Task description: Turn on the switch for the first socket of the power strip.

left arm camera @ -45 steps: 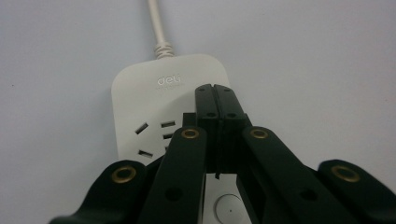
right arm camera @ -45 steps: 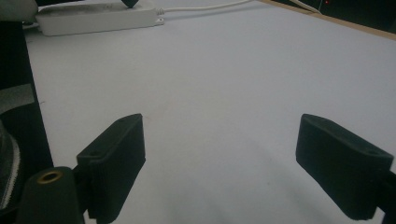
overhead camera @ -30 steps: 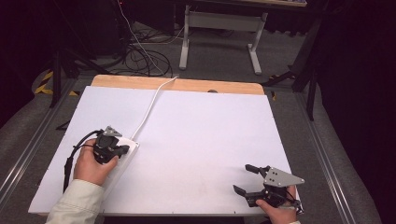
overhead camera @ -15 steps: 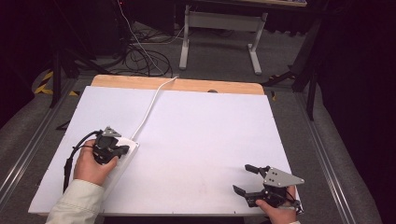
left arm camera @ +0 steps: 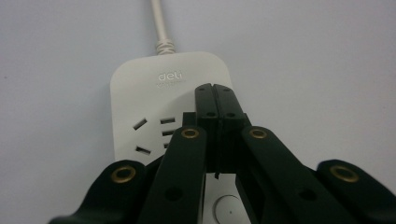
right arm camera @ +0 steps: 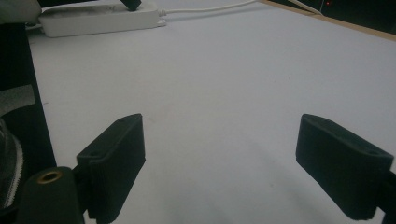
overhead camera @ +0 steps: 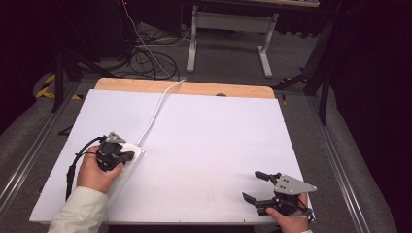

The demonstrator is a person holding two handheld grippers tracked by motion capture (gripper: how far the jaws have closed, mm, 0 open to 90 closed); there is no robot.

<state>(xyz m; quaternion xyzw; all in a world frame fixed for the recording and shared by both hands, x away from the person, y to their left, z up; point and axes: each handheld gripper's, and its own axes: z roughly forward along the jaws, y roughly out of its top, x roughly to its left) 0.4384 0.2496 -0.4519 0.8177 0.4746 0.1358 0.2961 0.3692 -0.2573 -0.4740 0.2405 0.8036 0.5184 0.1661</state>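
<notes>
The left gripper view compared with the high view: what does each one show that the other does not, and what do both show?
Only the left gripper view shows the socket slots, the "deli" brand mark and a round button on the power strip, with the left gripper shut above it.

Only the high view shows the right gripper open near the table's front right corner, the wooden table edge and the floor cables.

Both show the white power strip, its white cord and the white table surface.

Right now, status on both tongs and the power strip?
Left tongs shut, tips over power strip. Right tongs open, empty, near table's front edge. Nothing between them.
</notes>
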